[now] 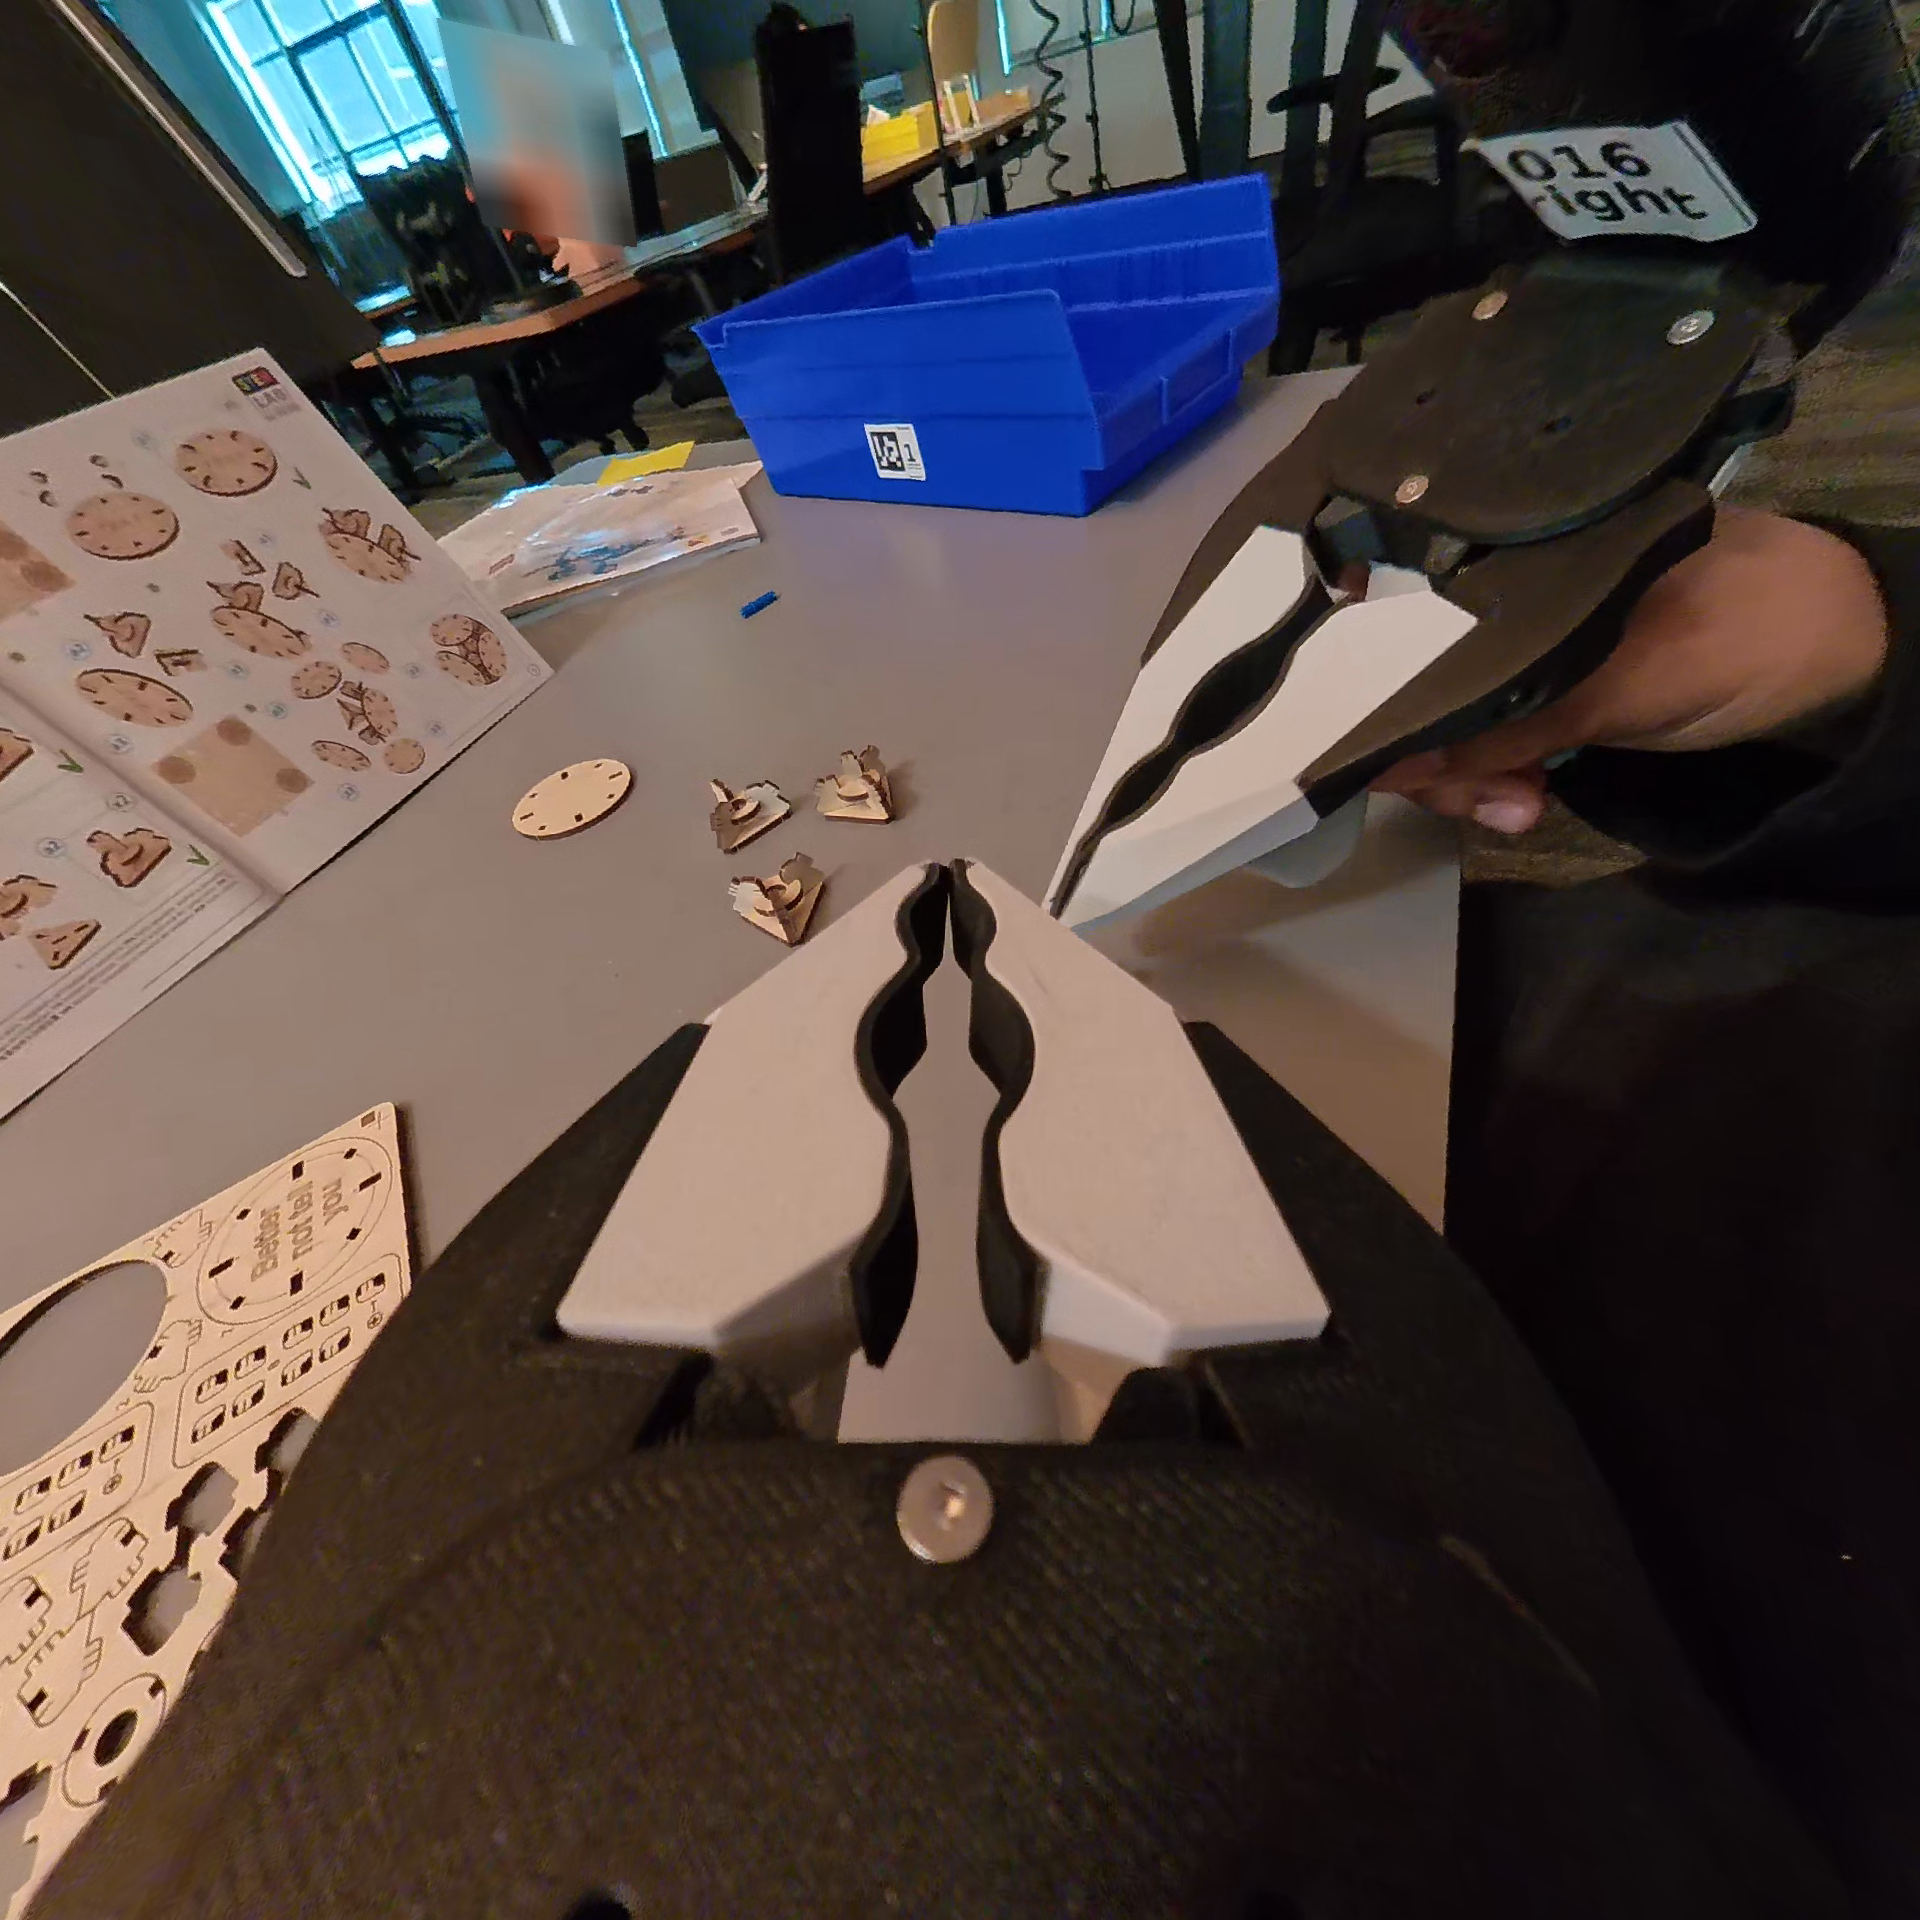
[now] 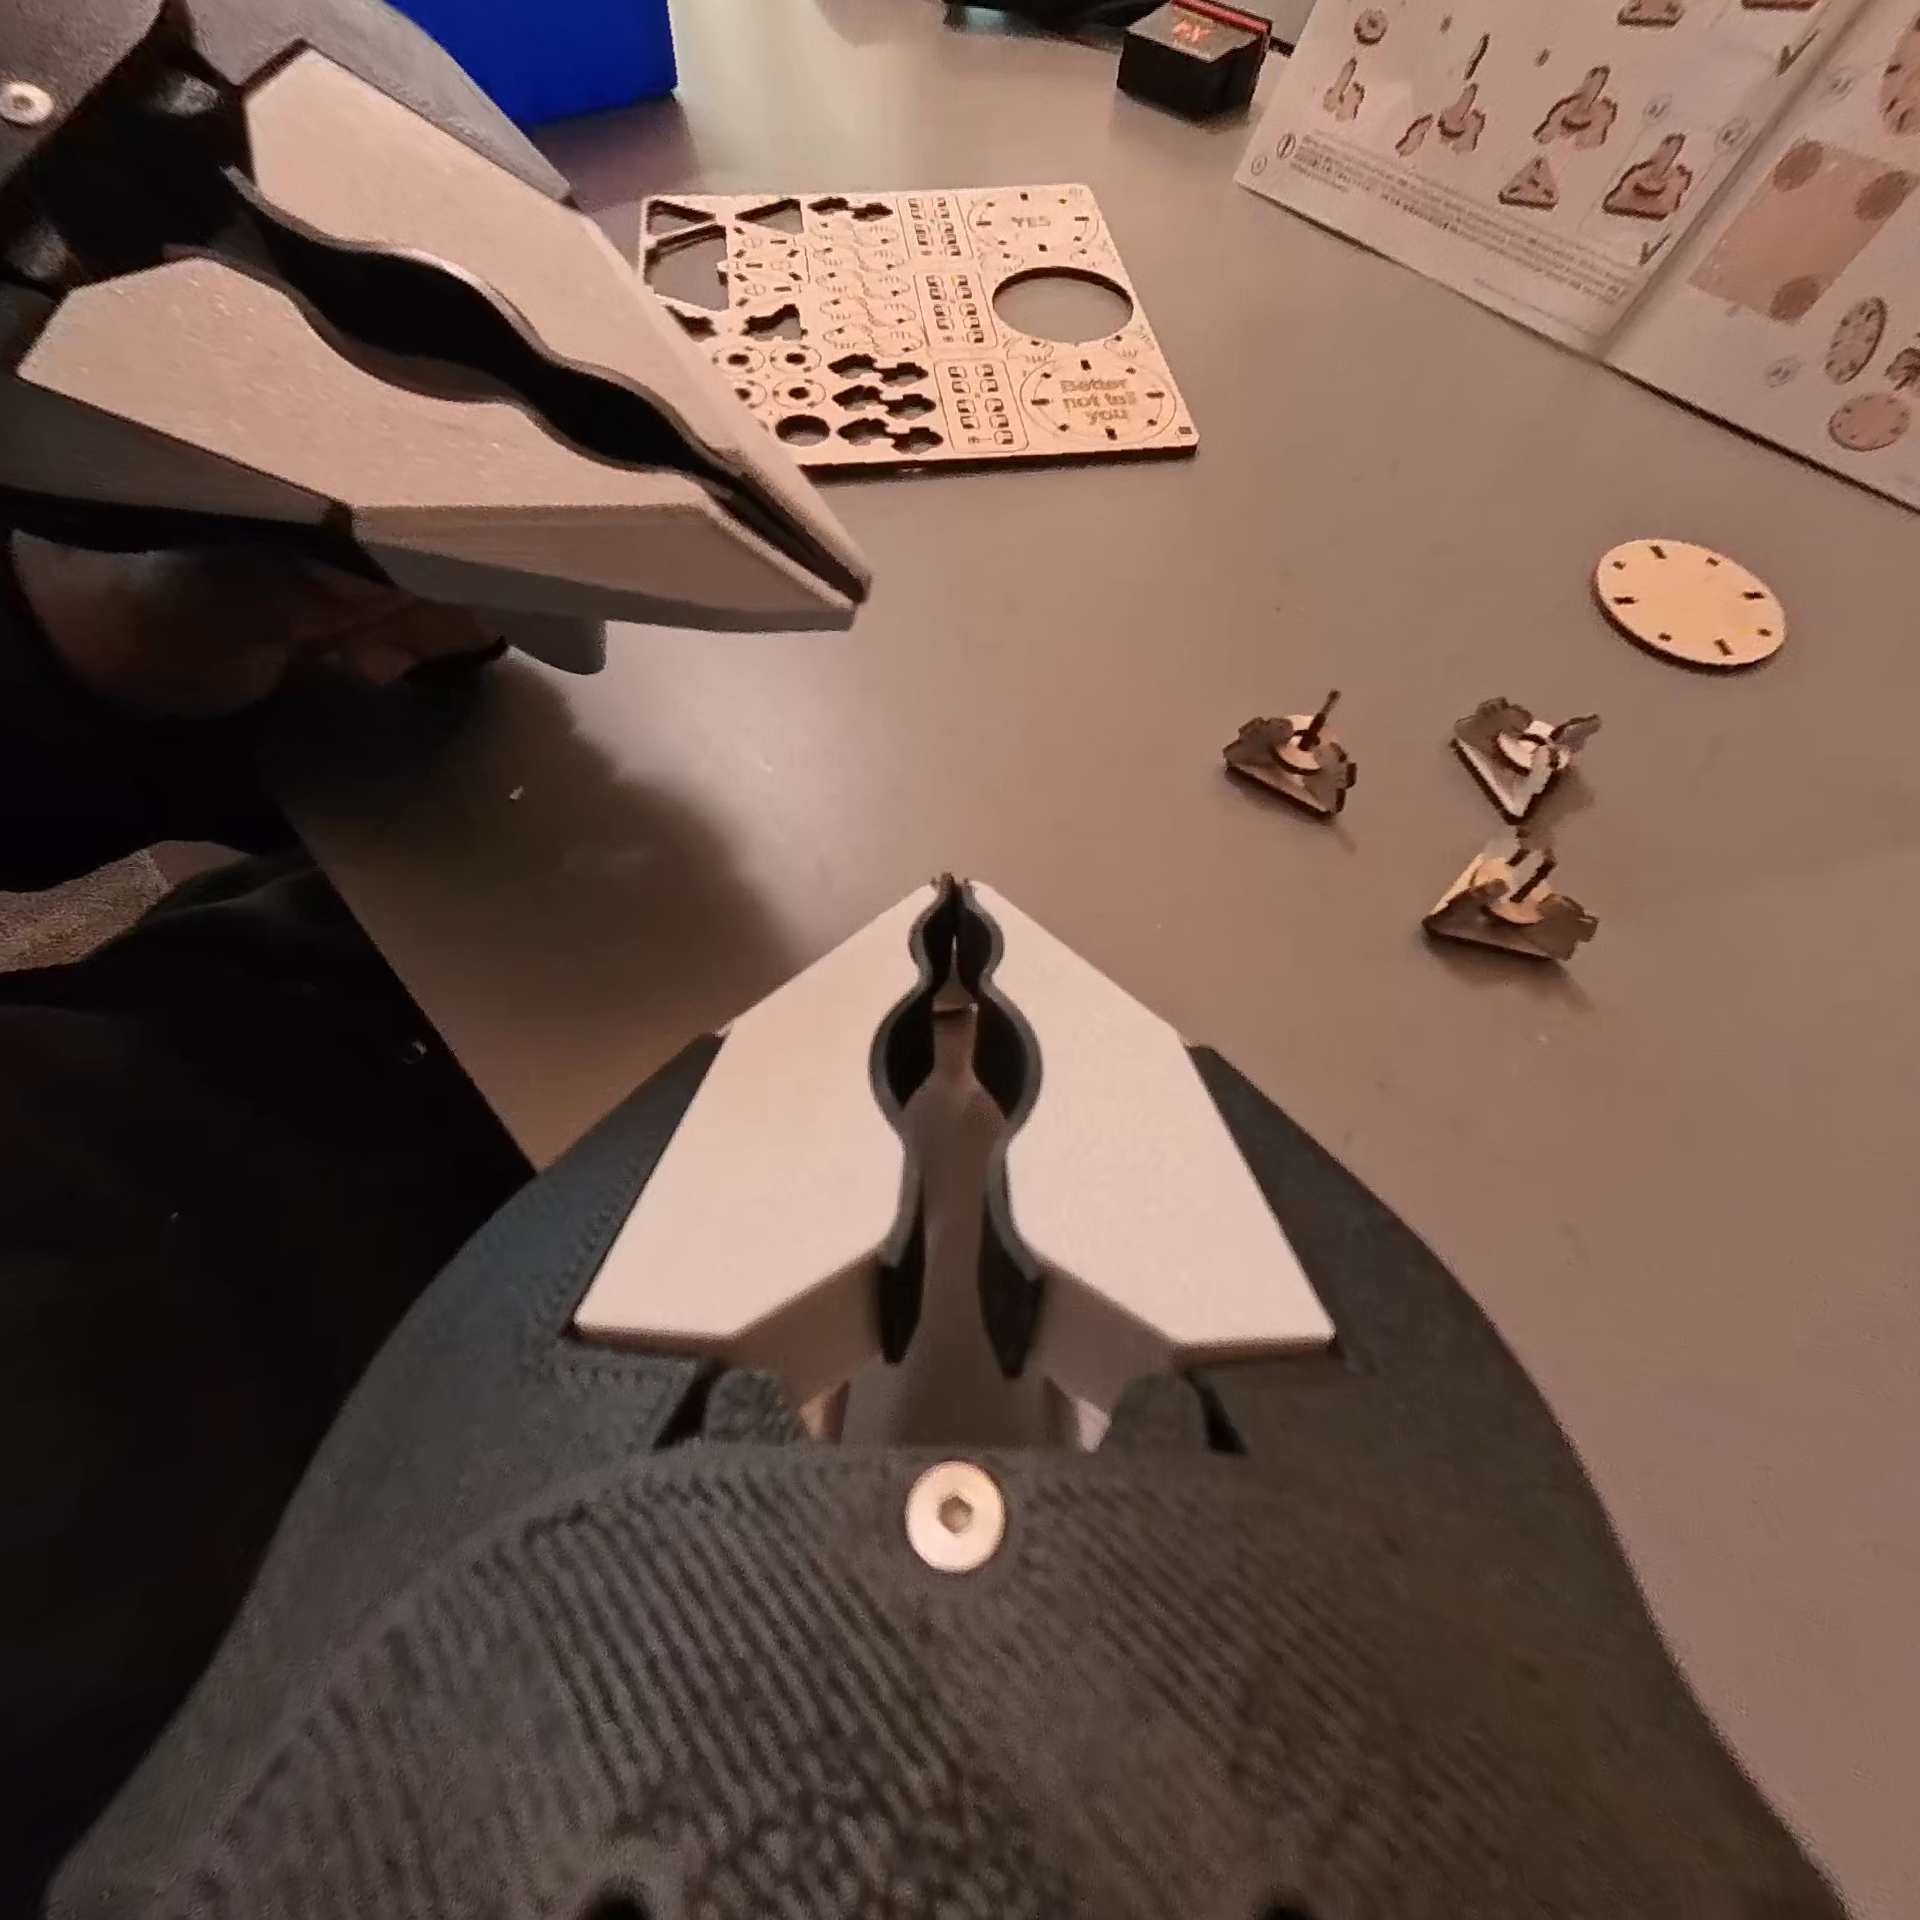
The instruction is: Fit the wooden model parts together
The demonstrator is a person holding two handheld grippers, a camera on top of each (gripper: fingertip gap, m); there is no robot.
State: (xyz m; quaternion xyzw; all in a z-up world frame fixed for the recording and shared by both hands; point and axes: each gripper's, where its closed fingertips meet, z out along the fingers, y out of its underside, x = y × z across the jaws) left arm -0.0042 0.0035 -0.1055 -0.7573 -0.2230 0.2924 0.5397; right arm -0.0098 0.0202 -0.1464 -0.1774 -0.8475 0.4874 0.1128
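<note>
My left gripper (image 1: 951, 864) is shut with nothing between its pads, held above the grey table (image 1: 935, 665). It also shows at the upper left of the right wrist view (image 2: 852, 597), shut. One of three small wooden triangular assemblies (image 1: 779, 902) lies just left of its tips, with the other two (image 1: 750, 814) (image 1: 854, 787) beyond. My right gripper (image 2: 948, 883) is shut and bare. It also shows in the left wrist view (image 1: 1060, 904), held by a hand close to the right of my left tips. The assemblies (image 2: 1507, 904) lie to its right. A round wooden disc (image 1: 571, 798) (image 2: 1690, 606) lies flat beyond them.
A laser-cut wooden sheet (image 1: 156, 1403) (image 2: 935, 332) with several parts punched out lies near the left gripper. An open instruction booklet (image 1: 208, 644) (image 2: 1610, 177) lies beyond it. A blue bin (image 1: 997, 353) stands at the far end, with a bagged leaflet (image 1: 613, 535) and a small blue piece (image 1: 760, 604) before it. The table's edge (image 1: 1449, 935) runs on the right. Spacing between my two grippers at the tips: around 5 cm.
</note>
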